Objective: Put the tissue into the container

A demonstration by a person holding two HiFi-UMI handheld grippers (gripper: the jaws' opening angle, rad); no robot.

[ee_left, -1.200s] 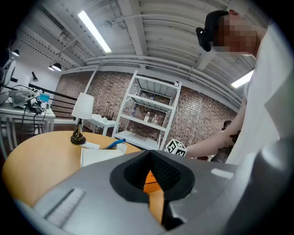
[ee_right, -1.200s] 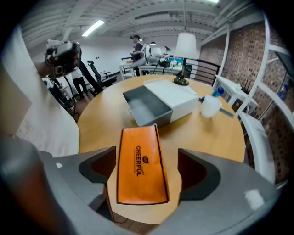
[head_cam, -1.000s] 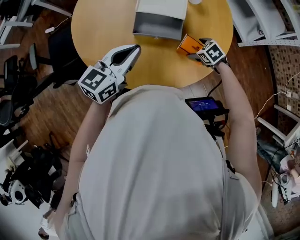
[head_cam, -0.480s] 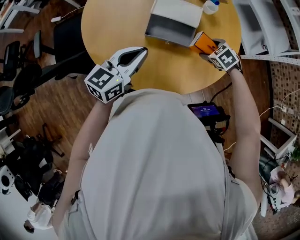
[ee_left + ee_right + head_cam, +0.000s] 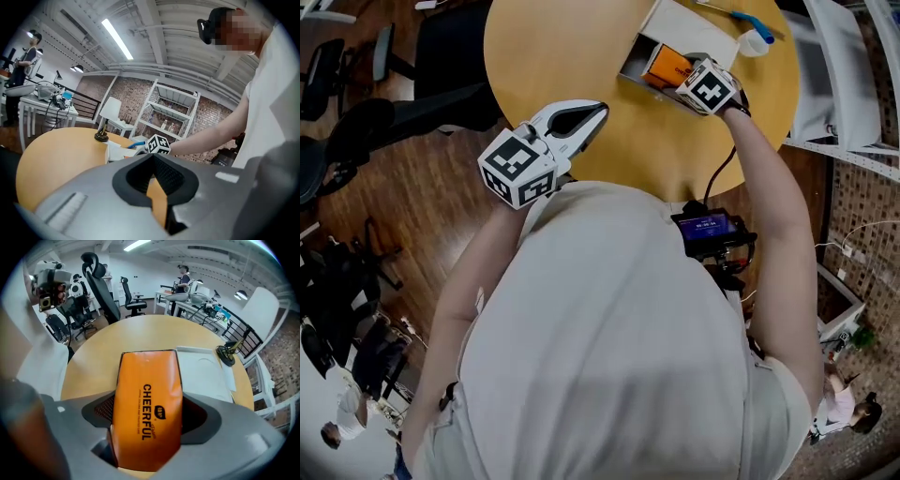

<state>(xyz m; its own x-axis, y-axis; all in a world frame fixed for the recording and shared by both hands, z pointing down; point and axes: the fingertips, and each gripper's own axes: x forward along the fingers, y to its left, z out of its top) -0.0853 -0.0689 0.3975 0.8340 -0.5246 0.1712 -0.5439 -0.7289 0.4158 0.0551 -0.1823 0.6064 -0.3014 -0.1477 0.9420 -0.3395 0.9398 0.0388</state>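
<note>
Now the tissue pack (image 5: 149,399), an orange packet, sits over the open mouth of the white container (image 5: 692,26), up at about 1 o'clock on the round desk (image 5: 572,47); a second ago it is out on the bare wood just off the container's 4 o'clock corner, half a second ago it is at the container's edge, so the carry across appears done and what remains, by my reading, is the lowering and the release; whether the packet already touches the container's floor I cannot tell, since the head view looks down on it from above and the right gripper view shows only the packet's face with the desk beyond it.

The right gripper (image 5: 677,81) holds it; its jaws stand wide, one on each long side of the packet, pinching it across its width with the printed face up and the packet lying lengthways along the jaws; they have drawn in from their widest onto the packet over that same second, and nothing else is between them.

The left gripper (image 5: 598,111) hangs over the desk's near edge, at about 7 o'clock from the container and well apart from it; its jaws are pressed together at the tips with nothing in them, only a sliver of desk showing through the slot behind.
</note>
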